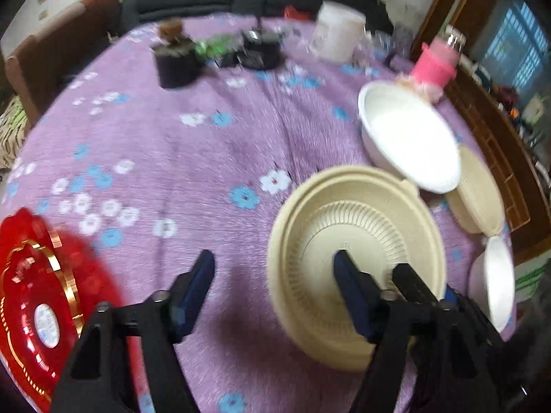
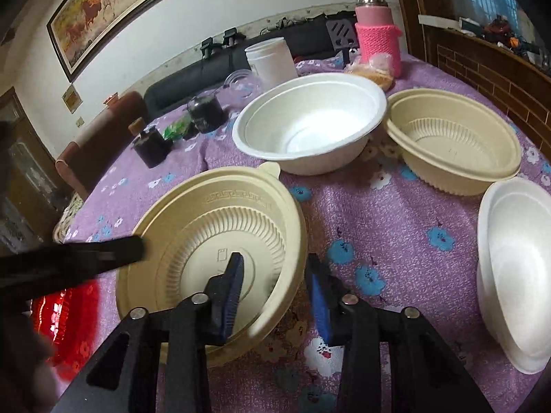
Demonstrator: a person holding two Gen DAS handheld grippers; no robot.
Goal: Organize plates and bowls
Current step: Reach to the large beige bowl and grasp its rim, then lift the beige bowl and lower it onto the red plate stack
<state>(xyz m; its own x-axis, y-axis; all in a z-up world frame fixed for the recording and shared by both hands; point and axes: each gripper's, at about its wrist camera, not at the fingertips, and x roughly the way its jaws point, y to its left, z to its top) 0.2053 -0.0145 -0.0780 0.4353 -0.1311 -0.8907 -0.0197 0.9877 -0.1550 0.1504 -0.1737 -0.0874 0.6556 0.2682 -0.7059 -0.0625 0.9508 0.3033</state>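
A beige ribbed bowl [image 1: 354, 206] [image 2: 213, 213] stands on the purple flowered cloth. My left gripper [image 1: 273, 268] is open and straddles its left rim, one finger inside the bowl and one over the cloth. My right gripper [image 2: 275, 275] straddles the bowl's right rim the same way, with a gap still showing at the inner pad. A large white foam bowl [image 2: 310, 120], a second beige bowl [image 2: 458, 144] and a smaller white foam bowl [image 2: 516, 268] sit behind and to the right. A red plate with gold trim [image 1: 38, 303] lies at the left.
At the far side of the table stand a pink-sleeved bottle [image 2: 377, 31], a white tub [image 2: 272, 58], dark jars [image 2: 206, 113] and small clutter. A sofa and chair lie beyond the table. A wooden cabinet [image 2: 482, 62] runs along the right.
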